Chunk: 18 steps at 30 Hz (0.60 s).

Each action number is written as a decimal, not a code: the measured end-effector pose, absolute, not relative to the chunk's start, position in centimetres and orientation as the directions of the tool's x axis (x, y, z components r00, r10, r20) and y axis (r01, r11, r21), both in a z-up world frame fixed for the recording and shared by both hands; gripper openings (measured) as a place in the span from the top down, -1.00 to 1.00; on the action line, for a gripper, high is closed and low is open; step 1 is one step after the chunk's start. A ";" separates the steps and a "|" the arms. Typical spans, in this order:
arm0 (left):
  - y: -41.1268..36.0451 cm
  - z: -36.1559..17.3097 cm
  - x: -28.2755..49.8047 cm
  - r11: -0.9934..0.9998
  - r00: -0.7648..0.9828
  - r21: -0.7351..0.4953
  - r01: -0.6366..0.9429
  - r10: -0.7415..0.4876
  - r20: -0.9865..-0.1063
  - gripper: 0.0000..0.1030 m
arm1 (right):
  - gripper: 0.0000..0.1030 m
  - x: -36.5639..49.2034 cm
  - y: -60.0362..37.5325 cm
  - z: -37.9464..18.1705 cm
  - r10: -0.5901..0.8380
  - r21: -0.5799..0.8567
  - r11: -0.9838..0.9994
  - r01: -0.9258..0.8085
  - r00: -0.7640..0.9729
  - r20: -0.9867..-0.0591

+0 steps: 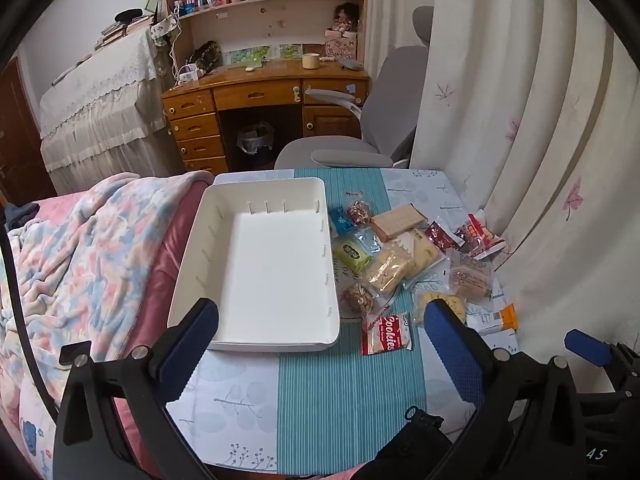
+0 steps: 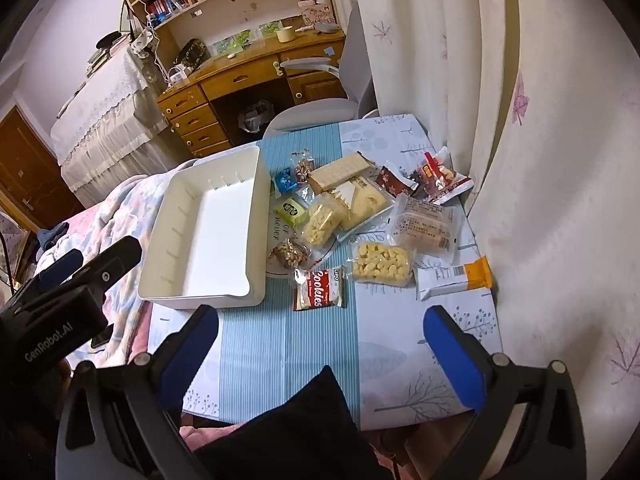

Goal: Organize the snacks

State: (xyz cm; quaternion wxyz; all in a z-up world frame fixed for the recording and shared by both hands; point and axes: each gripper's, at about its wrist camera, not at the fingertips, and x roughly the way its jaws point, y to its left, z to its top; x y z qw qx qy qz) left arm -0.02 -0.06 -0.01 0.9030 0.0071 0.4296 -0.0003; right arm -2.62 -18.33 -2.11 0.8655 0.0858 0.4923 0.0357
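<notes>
An empty white bin (image 1: 264, 268) stands on the table's left side; it also shows in the right wrist view (image 2: 208, 236). Several wrapped snacks lie in a pile to its right: a red Cookies pack (image 1: 386, 334) (image 2: 319, 290), a wafer pack (image 1: 396, 222) (image 2: 340, 172), a green pack (image 1: 352, 255) (image 2: 291, 211), yellow biscuit bags (image 1: 388, 270) (image 2: 380, 264) and an orange-ended pack (image 2: 456, 278). My left gripper (image 1: 320, 344) is open and empty above the table's near edge, in front of the bin. My right gripper (image 2: 320, 344) is open and empty, near the front edge below the snacks.
The table (image 2: 288, 352) has a blue striped and leaf-print cloth. A bed with a floral blanket (image 1: 80, 248) borders the left side. A curtain (image 1: 540, 140) hangs close on the right. A grey chair (image 1: 360, 136) and a wooden desk (image 1: 260, 96) stand beyond.
</notes>
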 end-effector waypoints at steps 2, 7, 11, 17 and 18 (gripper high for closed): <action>0.0 0.0 0.0 1.000 0.619 -0.015 0.008 -0.017 -0.785 -0.99 | -1.00 -2.6 -18.3 -2.0 0.145 0.182 0.983 0.025 0.508 -0.849; 0.1 -0.4 -0.2 1.000 0.618 -0.009 0.006 -0.011 -0.786 -0.99 | -1.00 -2.9 -18.3 -2.2 0.137 0.176 0.984 0.030 0.507 -0.851; 0.5 -0.6 -0.6 1.000 0.618 -0.011 0.011 -0.016 -0.786 -0.99 | -1.00 -3.9 -17.6 -2.1 0.121 0.170 0.984 0.050 0.510 -0.852; 0.8 -0.3 -1.1 1.000 0.620 -0.008 0.026 -0.023 -0.784 -0.99 | -1.00 -4.6 -17.3 -2.0 0.110 0.167 0.984 0.066 0.512 -0.852; 0.9 -0.2 -1.3 0.999 0.622 -0.009 0.032 -0.027 -0.783 -0.99 | -1.00 -4.8 -17.2 -2.0 0.107 0.166 0.984 0.070 0.513 -0.852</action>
